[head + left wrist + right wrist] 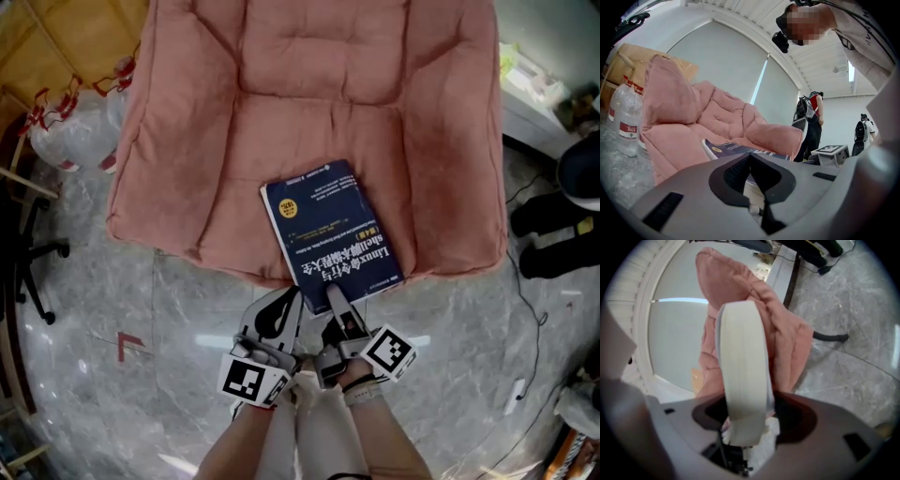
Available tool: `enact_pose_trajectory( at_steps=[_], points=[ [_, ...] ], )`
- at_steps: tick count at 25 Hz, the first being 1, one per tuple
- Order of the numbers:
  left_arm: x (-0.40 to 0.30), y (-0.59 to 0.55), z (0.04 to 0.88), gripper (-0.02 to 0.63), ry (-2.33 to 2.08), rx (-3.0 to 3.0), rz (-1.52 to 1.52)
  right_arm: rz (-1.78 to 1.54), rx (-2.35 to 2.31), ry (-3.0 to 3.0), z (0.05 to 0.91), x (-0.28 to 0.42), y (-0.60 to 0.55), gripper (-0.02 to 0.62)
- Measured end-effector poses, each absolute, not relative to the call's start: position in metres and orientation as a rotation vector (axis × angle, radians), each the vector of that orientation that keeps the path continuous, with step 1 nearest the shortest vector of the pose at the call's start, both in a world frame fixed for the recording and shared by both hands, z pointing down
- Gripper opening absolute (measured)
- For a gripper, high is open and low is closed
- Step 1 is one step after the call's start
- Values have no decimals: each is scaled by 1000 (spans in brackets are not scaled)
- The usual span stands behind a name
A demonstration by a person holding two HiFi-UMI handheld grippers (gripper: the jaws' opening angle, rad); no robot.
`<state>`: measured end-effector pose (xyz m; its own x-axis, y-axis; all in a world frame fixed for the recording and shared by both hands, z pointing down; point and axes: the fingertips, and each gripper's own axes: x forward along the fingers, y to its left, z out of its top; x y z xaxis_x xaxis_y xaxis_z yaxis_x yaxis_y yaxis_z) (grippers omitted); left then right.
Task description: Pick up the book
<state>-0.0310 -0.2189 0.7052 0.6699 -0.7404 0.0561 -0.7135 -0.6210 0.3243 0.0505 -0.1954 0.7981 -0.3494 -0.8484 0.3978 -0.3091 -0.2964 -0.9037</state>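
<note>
Right gripper view: right tool (745,427) pinches the book (743,366) at front edge of the cushion (787,333); left tool (750,157) pressed together, empty. Looks grasped; next: lift.

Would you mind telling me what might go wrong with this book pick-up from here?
The right claw clamps the book only at its near edge, so it may sag or slip out when lifted.
The left claw sits beside the corner holding nothing, giving no support.
The book overhangs the pink cushion; a lost grip could drop it onto the marble floor.
</note>
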Motion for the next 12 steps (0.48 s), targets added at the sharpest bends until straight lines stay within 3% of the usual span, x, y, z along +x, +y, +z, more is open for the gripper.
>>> enact_pose_trajectory(
  at_steps=[12],
  points=[
    [-38, -230, 713, 11, -1170, 2585, -133, -1622, -1279, 1510, 801, 40, -214, 296]
  ],
)
